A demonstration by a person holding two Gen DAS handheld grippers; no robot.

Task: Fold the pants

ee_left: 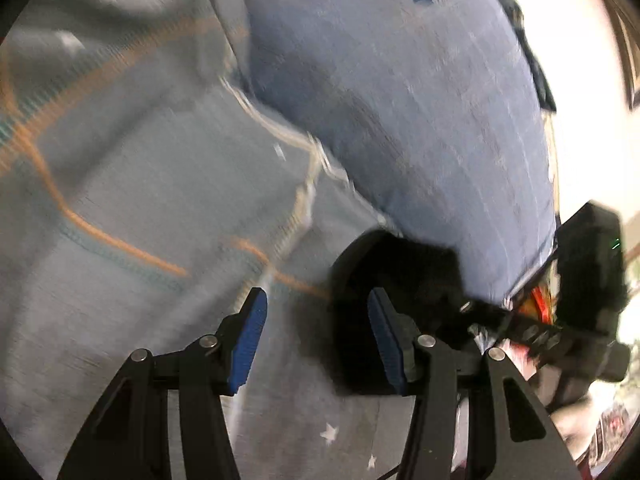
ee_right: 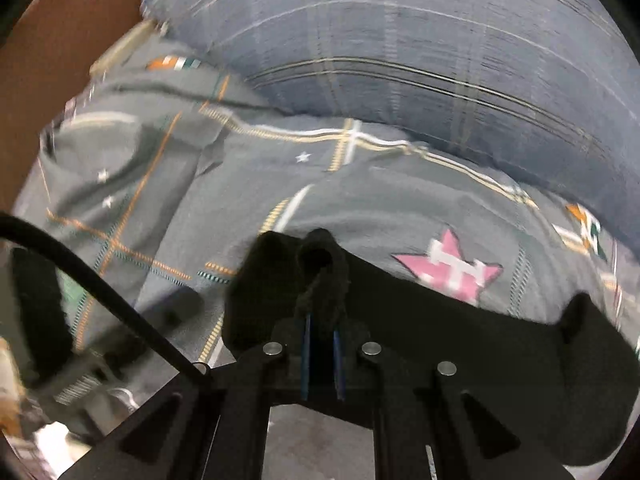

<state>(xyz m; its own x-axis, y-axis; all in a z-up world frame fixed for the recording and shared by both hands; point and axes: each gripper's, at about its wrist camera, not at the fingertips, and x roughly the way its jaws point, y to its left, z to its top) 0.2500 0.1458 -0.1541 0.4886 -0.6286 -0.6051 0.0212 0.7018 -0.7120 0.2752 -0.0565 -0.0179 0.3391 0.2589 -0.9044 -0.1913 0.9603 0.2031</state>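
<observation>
Between the blue pads of the right tongs (ee_right: 320, 354): a bunched fold of the black pants (ee_right: 460, 340), pinched tight, with more of the dark cloth spreading away to the right across the grey patterned bedspread (ee_right: 248, 176). Ahead of the left tongs (ee_left: 316, 336), spread wide and gripping nothing: the same bedspread, with black pants fabric just behind the right-hand pad. Farther off beyond both: a blue plaid pillow (ee_right: 440, 48) lying on the bedspread.
</observation>
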